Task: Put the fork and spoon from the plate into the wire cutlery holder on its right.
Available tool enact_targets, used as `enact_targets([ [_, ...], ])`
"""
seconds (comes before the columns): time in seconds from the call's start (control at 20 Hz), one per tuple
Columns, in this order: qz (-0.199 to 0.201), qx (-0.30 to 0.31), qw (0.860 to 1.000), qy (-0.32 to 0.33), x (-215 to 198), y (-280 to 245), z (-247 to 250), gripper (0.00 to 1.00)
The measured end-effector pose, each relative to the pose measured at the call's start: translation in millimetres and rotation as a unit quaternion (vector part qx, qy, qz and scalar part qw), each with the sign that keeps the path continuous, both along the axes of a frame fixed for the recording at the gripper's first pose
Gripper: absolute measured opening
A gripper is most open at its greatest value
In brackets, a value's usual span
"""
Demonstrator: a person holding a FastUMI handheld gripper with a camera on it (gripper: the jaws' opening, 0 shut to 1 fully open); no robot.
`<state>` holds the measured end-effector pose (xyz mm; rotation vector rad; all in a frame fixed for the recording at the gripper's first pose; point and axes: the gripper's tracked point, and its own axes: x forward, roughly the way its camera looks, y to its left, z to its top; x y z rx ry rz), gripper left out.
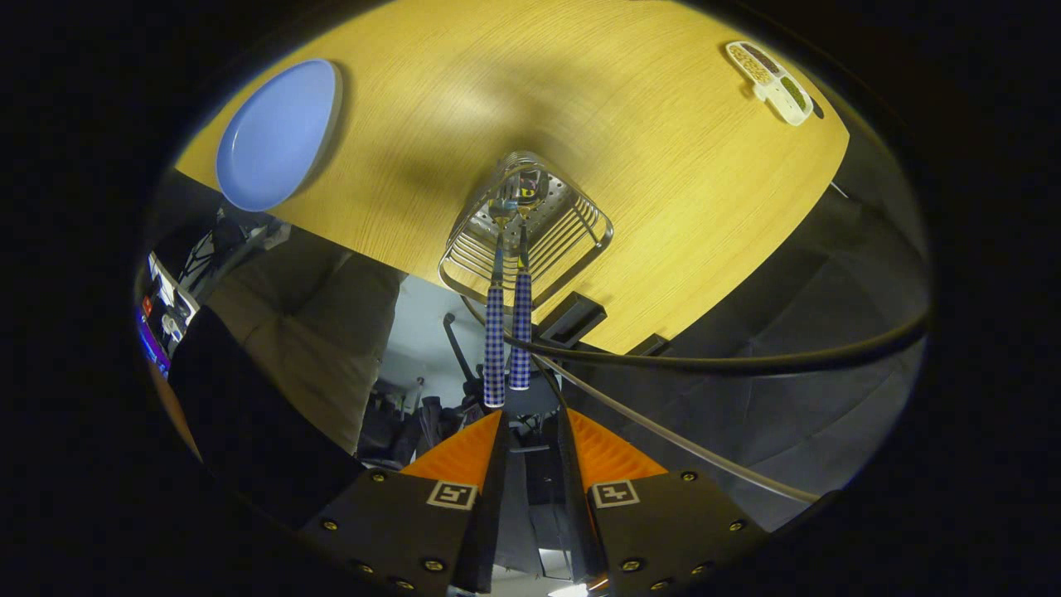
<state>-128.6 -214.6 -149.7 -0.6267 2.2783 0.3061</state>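
I look down on the wire cutlery holder (530,236), which stands on the wooden table (663,182) near its front edge. Two utensils with blue-checked handles (507,332) stand side by side in it, heads down on the perforated bottom. I cannot tell which is the fork and which the spoon. The blue plate (278,137) lies to the holder's left with nothing on it. My gripper (533,413) is open above the holder. The handle ends reach up to just ahead of the fingertips, and nothing is between the fingers.
A white compartment tray (771,79) lies at the table's far right corner. Black cables (704,361) run across just beyond the fingers. Two small black blocks (572,319) sit at the table's front edge. A beige cushion (323,332) lies below the edge.
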Motion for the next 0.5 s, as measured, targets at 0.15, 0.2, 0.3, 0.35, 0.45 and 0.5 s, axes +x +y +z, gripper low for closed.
enact_targets([
  [0.15,-0.016,0.002,1.0,-0.013,-7,-4,12,0.57],
  [0.2,-0.022,0.002,1.0,-0.019,-11,-11,15,0.59],
  [0.3,-0.039,0.008,0.999,-0.038,-17,-12,19,0.59],
  [0.35,-0.048,0.012,0.998,-0.049,-23,-12,18,0.73],
  [0.45,-0.066,0.017,0.995,-0.072,-36,-13,17,0.98],
  [0.5,-0.075,0.02,0.993,-0.085,-41,-12,20,0.97],
])
